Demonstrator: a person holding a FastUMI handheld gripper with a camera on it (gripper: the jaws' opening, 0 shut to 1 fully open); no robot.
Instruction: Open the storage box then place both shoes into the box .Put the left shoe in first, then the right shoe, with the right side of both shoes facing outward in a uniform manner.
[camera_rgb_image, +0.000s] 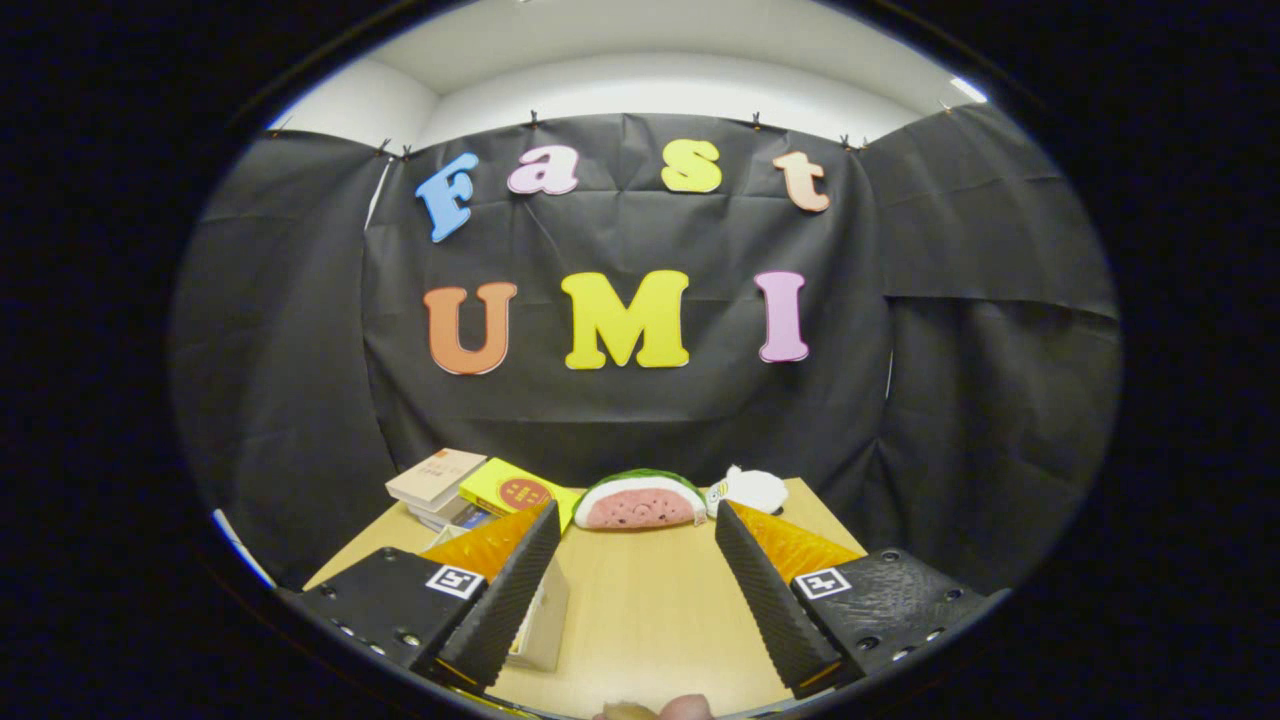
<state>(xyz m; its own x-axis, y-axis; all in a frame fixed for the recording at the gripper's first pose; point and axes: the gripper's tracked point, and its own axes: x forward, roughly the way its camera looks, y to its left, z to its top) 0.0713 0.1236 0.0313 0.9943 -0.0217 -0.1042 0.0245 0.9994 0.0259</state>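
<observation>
Hand-held gripper (640, 545) held above a light wooden tabletop (640, 610), fingers (505, 590) spread wide apart, nothing between them, gripping nothing. Bare wood shows in the gap.

Beyond the fingertips, along the far edge of the tabletop by the black cloth wall: a watermelon slice toy (640, 500), cut face toward the camera, roughly centered between the fingers. Just beside it on the right, a small white plush toy (750, 488), touching or nearly touching the slice; cannot tell which. To the left of the slice, a yellow book (510, 490) lying flat, and further left a stack of books (435, 485) with a pale cover on top.

Pale box-like object (545, 620) sits just beside the left finger, partly hidden behind it; could be part of the storage box, cannot tell. Shoes not identifiable here.

At the near edge between the fingers, blurred fingertips of a person (660, 710).
</observation>
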